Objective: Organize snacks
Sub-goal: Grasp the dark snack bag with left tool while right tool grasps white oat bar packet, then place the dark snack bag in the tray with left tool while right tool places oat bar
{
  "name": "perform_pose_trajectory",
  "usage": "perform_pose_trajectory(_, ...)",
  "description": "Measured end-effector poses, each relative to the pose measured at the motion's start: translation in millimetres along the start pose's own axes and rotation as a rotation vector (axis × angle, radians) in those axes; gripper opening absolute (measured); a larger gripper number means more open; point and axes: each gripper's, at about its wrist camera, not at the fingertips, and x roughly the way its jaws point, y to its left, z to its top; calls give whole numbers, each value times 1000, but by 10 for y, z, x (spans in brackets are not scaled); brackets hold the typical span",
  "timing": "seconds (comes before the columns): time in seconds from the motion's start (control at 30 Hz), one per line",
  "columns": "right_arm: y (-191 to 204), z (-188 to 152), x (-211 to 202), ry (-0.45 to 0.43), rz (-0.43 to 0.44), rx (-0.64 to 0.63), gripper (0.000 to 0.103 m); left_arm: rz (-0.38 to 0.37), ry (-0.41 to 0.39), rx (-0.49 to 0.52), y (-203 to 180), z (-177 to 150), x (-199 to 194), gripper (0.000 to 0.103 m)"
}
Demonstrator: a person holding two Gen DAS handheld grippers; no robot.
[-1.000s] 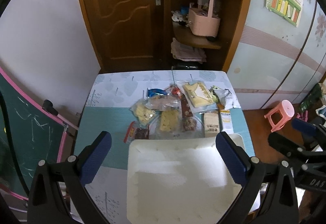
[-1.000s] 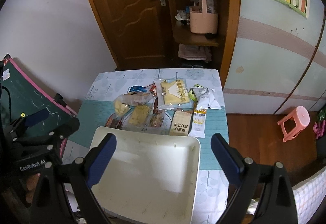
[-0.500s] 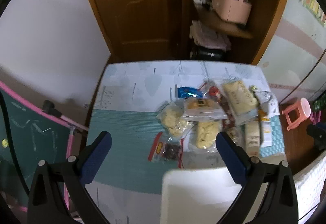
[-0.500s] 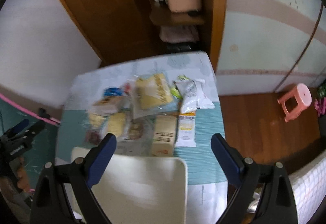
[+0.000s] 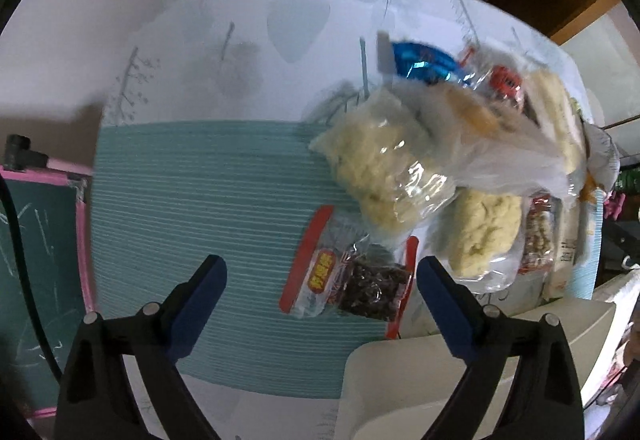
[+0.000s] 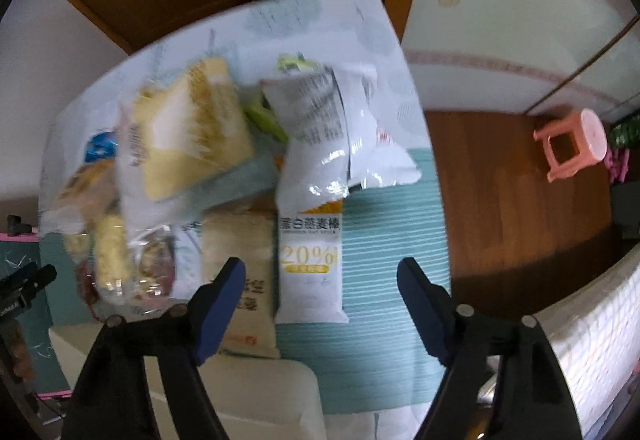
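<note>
both grippers are coming down over the table, and the snack pile that was sitting small in the upper middle of each view a second ago is now filling the frames; the white tray (image 5: 460,380) that was taking up the lower centre is sliding to the lower right of the left wrist view and to the lower left of the right wrist view (image 6: 180,392), so the reach for the first packets seems to be starting, with nothing in the tray as far as it is showing. the left gripper (image 5: 320,284) is closing a little from full width, its fingers still wide, and the red-edged bag of dark snacks (image 5: 352,280) is lying between them at lower centre, not yet pressed. that bag's long axis is running roughly left to right across the frame, its red ends pointing left and right, on the teal mat (image 5: 200,220). the right gripper (image 6: 320,280) is narrowing more noticeably, its fingers still clearly apart, and the white oat bar packet (image 6: 310,264) is lying between them, nearer the left finger, untouched as far as the blur is allowing. its long axis is running top to bottom, printed end toward the lower edge, its top tucked under a crumpled white bag (image 6: 340,135). a beige packet (image 6: 240,260) is lying just beside it on the left, partly behind the left finger.
</note>
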Motion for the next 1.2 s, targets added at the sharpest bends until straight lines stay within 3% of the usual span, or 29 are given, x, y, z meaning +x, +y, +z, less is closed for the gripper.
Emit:
perform_pose_trajectory(0.2, 27, -30, 305, 67, -17, -19, 67, -11, 68, 62, -113, 5, 231, 96)
perform_pose_trajectory(0.3, 25, -60, 413, 98, -31, -27, 57, 3, 90, 76, -145, 7, 327, 96)
perform_pose_trajectory(0.43, 67, -70, 397, 78, -65, -60, 43, 4, 139, 72, -179, -6, 479, 96)
perform_pose_trajectory(0.57, 113, -95, 344, 84, -44, -54, 41, -3, 147, 64, -190, 8, 544, 95)
perform_pose_trajectory(0.63, 85, -129, 335, 83, -26, -45, 41, 14, 146, 71, -196, 18, 563, 87)
perform_pose_trajectory(0.67, 42, -128, 336, 82, -15, -40, 41, 17, 158, 76, -207, 10, 595, 67)
perform_pose_trajectory(0.7, 30, -144, 311, 80, -3, -34, 41, 14, 178, 76, -275, 3, 601, 63)
perform_pose_trajectory(0.8, 0, -197, 251, 63, 15, -35, 41, 38, 146, 136, -409, -12, 580, 47)
perform_pose_trajectory(1.0, -28, -296, -45, 3, 70, -32, 39, 64, 55, 131, -454, -107, 456, 40)
perform_pose_trajectory(1.2, -53, -394, -528, -116, 119, -25, 39, 50, -92, 72, -322, -148, -44, 40)
